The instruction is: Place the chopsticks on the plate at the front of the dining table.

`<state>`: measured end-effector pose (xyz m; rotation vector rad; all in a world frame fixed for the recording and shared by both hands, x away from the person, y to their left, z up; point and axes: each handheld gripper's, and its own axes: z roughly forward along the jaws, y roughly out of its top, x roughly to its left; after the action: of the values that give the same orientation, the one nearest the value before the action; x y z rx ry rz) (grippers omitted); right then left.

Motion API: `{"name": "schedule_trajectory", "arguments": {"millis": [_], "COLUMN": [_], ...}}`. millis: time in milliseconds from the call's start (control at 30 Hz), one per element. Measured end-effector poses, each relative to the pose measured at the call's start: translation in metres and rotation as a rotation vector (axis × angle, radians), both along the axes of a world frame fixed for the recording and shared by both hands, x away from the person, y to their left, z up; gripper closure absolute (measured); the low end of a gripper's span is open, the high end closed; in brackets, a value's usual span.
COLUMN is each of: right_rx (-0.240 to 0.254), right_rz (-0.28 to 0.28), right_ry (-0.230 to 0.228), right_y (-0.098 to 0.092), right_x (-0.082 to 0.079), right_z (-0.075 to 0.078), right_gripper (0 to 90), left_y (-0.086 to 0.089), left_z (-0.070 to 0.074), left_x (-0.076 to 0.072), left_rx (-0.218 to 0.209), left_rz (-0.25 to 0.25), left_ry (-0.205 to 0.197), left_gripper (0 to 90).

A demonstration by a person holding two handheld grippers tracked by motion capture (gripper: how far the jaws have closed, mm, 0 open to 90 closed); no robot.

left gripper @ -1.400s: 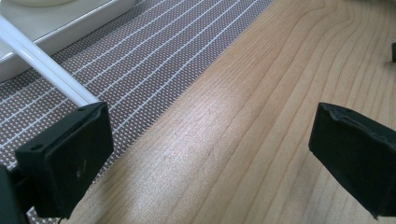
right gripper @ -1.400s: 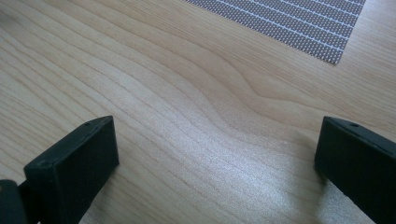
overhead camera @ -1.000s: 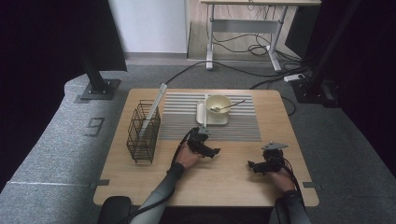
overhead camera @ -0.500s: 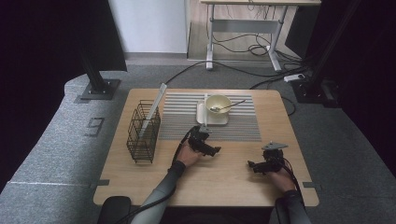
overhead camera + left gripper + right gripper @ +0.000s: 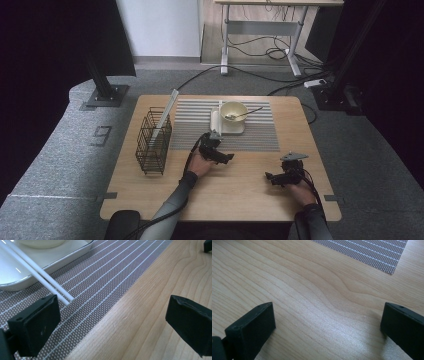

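- Left gripper view: the left gripper is spread wide with nothing in it, hovering low over the mat edge. The chopsticks are the thing it's going for; their near tips sit just inside its left jaw.
- Right gripper is wide and empty too, over bare table, well away from the chopsticks.
- Chopsticks lie as a touching pair, far ends propped on the tray rim, near tips down by the mat. Long axis runs from the tray toward the person; in the high view the chopsticks sit just left of the bowl.
- Risk, I'd guess: they're thin, round and slick, so an off-centre pinch could grab one and roll the other off.
- Pushing in too far could also shove them into the bowl.
- The rack is far from the chopsticks, no issue there.
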<state>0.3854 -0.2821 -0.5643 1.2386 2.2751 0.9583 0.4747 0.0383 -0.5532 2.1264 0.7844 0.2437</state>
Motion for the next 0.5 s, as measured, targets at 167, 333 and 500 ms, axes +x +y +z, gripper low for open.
{"name": "schedule_trajectory", "arguments": {"millis": [167, 333, 500], "right_rx": [0.0, 0.0, 0.0], "right_rz": [0.0, 0.0, 0.0], "right_ry": [0.0, 0.0, 0.0], "right_y": [0.0, 0.0, 0.0], "right_x": [0.0, 0.0, 0.0], "right_z": [0.0, 0.0, 0.0], "right_gripper": [0.0, 0.0, 0.0], "left_y": [-0.0029, -0.0029, -0.0037], "left_z": [-0.0004, -0.0005, -0.0007], "left_x": [0.0, 0.0008, 0.0016], "left_rx": [0.01, 0.01, 0.011], "left_rz": [-0.008, -0.01, -0.012], "left_ry": [-0.003, 0.001, 0.004], "left_gripper": [0.0, 0.0, 0.0]}}
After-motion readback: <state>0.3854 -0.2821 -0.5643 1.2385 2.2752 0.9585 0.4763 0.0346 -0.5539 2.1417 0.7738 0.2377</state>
